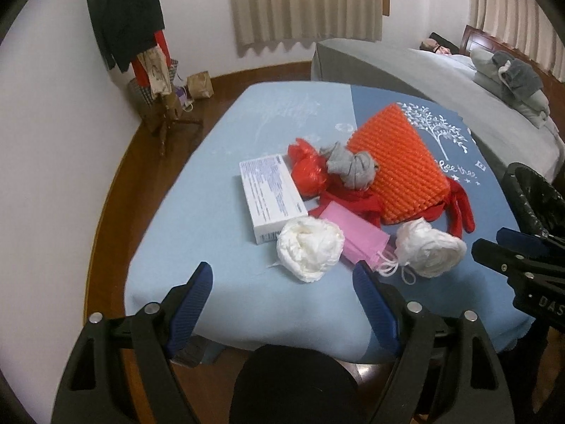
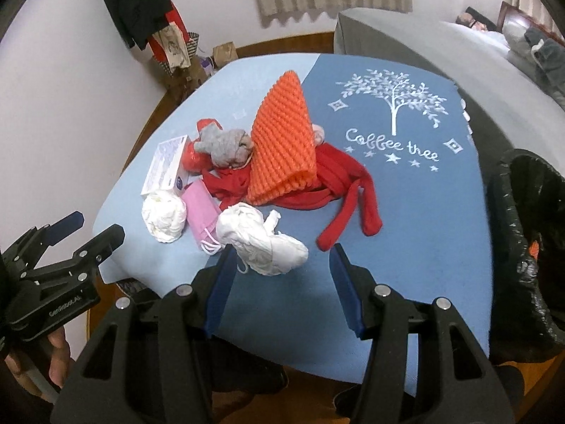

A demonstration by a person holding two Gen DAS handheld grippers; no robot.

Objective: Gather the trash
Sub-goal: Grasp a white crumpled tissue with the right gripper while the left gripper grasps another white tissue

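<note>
A pile lies on the blue-covered table (image 1: 197,219): a white carton (image 1: 270,198), a crumpled red plastic bag (image 1: 305,169), a grey cloth ball (image 1: 349,166), orange foam netting (image 1: 399,162), red cloth (image 1: 356,205), a pink mask (image 1: 356,243) and two crumpled white tissue wads (image 1: 309,249) (image 1: 429,252). My left gripper (image 1: 282,282) is open and empty, just short of the left wad. My right gripper (image 2: 282,261) is open, its jaws either side of the near end of the right wad (image 2: 261,243). A bin lined with a black bag (image 2: 529,240) stands at the table's right edge.
A grey bed (image 1: 441,81) with folded clothes lies behind the table at right. A coat stand (image 1: 141,35) with bags at its foot is in the back left corner. Wooden floor surrounds the table.
</note>
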